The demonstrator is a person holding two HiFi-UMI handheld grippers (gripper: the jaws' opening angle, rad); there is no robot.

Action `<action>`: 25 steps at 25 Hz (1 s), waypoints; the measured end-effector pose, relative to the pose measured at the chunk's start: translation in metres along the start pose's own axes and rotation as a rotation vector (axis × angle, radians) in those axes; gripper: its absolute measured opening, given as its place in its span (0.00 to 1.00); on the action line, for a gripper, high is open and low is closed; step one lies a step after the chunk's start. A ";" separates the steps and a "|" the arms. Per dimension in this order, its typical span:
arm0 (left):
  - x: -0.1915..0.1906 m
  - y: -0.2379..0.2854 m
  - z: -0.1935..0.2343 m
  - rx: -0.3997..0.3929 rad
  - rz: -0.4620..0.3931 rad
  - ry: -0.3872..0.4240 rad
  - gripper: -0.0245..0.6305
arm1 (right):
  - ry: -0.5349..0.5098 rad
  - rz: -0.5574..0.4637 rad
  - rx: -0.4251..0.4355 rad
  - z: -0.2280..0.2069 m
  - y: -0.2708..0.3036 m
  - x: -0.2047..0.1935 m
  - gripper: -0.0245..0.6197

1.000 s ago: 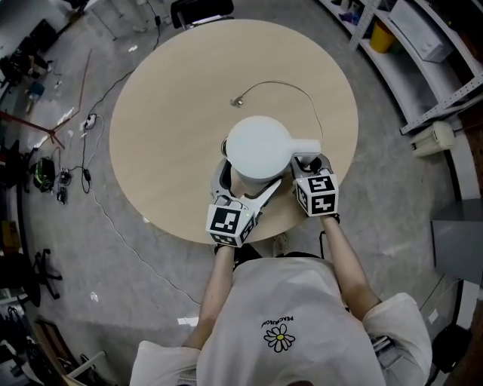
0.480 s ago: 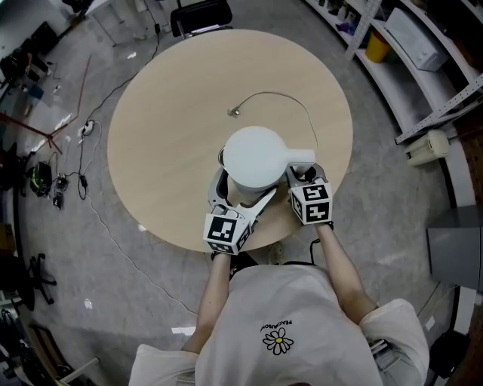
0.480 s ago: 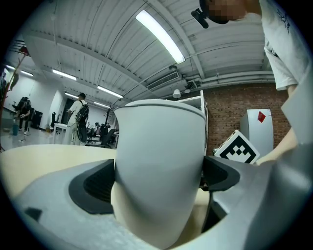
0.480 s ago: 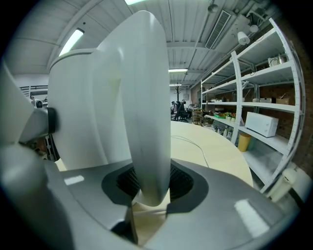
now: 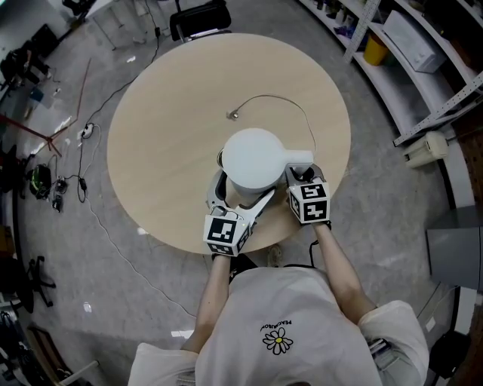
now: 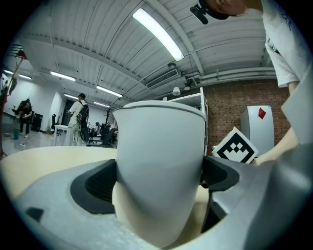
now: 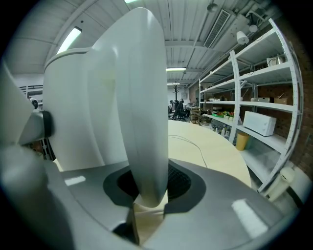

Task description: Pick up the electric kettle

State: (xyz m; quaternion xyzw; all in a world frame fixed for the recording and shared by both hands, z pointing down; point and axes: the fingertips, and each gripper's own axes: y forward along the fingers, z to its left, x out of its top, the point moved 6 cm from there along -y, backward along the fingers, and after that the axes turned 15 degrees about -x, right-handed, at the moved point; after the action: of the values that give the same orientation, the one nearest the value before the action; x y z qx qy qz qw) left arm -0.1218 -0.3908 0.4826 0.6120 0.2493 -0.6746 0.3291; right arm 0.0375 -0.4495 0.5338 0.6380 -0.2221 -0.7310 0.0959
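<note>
— Two grippers and just one pot? Where is it?

— The white electric kettle (image 5: 255, 157) stands on the round table (image 5: 166, 113), close to the edge by the person. Its lid is on, so I cannot see if there is water inside.

— What is the left gripper (image 6: 159, 178) doing?

— Its jaws are spread wide, one on each side of the kettle's round body. The dark pads (image 6: 95, 185) touch it on both sides.

— And the right gripper (image 7: 146, 188)?

— It is on the handle (image 7: 142, 97), which sticks out to the right. Those jaws are narrow. They have just been closing, and the handle sits squeezed between them.

— Is anything else on the table?

— Only a thin cable (image 5: 290, 102). It curves behind the kettle and ends in a small plug (image 5: 232, 114). It is well apart from the grippers.

— And around the table?

— Shelves (image 5: 423, 68) on the right with a yellow bin (image 5: 371, 47). I cannot see inside it. A dark chair (image 5: 200, 15) is at the far side. Nothing is in the way.
</note>
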 end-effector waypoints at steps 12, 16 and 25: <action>0.084 -0.001 -0.011 -0.019 -0.045 0.107 0.88 | -0.010 -0.120 -0.032 -0.009 -0.033 0.076 0.19; 0.136 -0.010 -0.014 -0.009 -0.100 0.127 0.88 | 0.003 -0.197 -0.021 -0.009 -0.059 0.122 0.19; 0.210 -0.023 -0.034 -0.045 -0.171 0.178 0.88 | 0.052 -0.369 -0.004 -0.018 -0.115 0.183 0.19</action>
State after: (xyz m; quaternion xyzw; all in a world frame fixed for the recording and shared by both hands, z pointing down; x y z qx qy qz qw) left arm -0.1239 -0.3798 0.2688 0.6383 0.3439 -0.6376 0.2604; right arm 0.0405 -0.4292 0.3177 0.6865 -0.0971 -0.7199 -0.0327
